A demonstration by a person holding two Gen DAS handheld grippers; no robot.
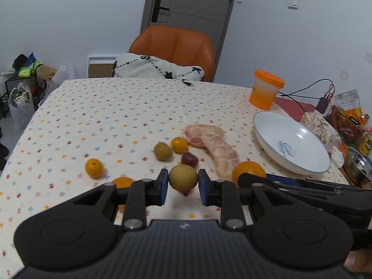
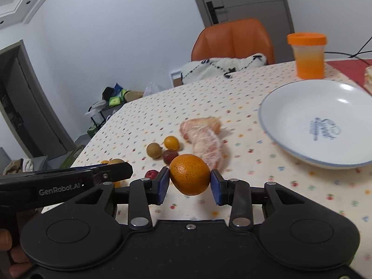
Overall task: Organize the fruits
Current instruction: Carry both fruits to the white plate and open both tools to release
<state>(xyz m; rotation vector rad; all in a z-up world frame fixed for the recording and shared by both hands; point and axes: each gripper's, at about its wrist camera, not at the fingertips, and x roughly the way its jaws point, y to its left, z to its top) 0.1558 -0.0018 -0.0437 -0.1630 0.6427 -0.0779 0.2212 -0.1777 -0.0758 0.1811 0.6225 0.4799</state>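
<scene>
While both tools are carrying fruit, progress: nothing is lying in the white plate (image 2: 290, 144) yet, so I am judging the sorting as barely begun.
Brown fruit: a round, dull tan, rough-skinned fruit (image 1: 183, 177) is sitting between the blue pads of the left tool (image 1: 183, 182), which is closing on it from both sides; it appears lifted just above the tabletop (image 1: 111, 107).
Big orange: a large orange (image 2: 190, 174) with finely speckled peel is being squeezed by the right tool (image 2: 190, 181), pads pressing on its left and right flanks, held above the cloth.
Fruit remaining: a second brown fruit (image 1: 163, 151), a small orange (image 1: 179, 144) just beside it, a dark red fruit (image 1: 189, 159), another small orange (image 1: 94, 167) off to the left, one more orange (image 1: 122, 182) partly hidden behind the left tool, and a small red fruit (image 2: 151, 174) are all lying loose.
Peeled pieces: two pale pink pomelo segments (image 1: 216, 144), membrane on, are touching each other between the small fruits and the plate.
Plate position: it is resting near the right edge, well apart from the cluster.
Beyond: an orange-lidded cup (image 1: 266, 88) is standing behind the plate; an orange chair (image 1: 173, 44) is facing the far edge.
Left to do: by my judgement, nearly every piece is waiting to be moved.
</scene>
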